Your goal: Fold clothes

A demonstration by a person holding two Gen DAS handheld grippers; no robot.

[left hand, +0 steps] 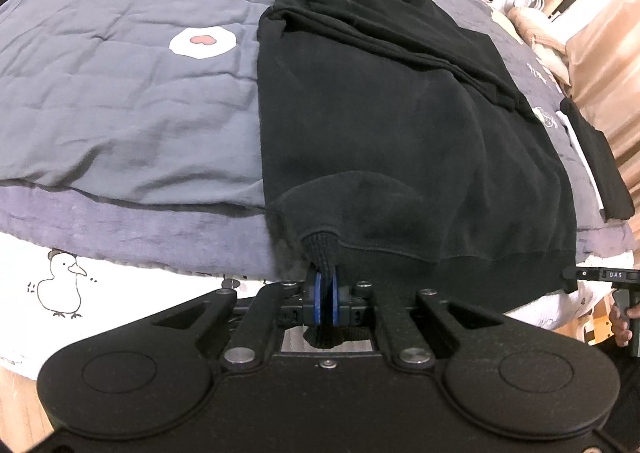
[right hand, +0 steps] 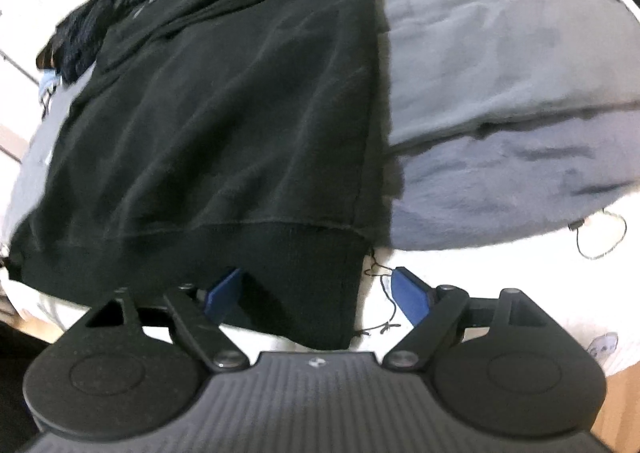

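Left tool (left hand: 326, 295) clenched on sweatshirt (left hand: 400, 125) hem corner | right tool (right hand: 316, 293) released, straddling other corner

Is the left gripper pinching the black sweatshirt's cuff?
Touching. In the left wrist view, the left gripper has its blue fingers shut on the ribbed cuff of the black sweatshirt; the fabric passes between them.

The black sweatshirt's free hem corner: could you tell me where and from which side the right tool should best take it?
Probably the ribbed hem band at its right corner, approached from the bed's near edge. There the black sweatshirt overhangs the white sheet, so one finger can slip underneath. The right tool is open and already straddles that corner; the left tool is shut on the opposite corner.
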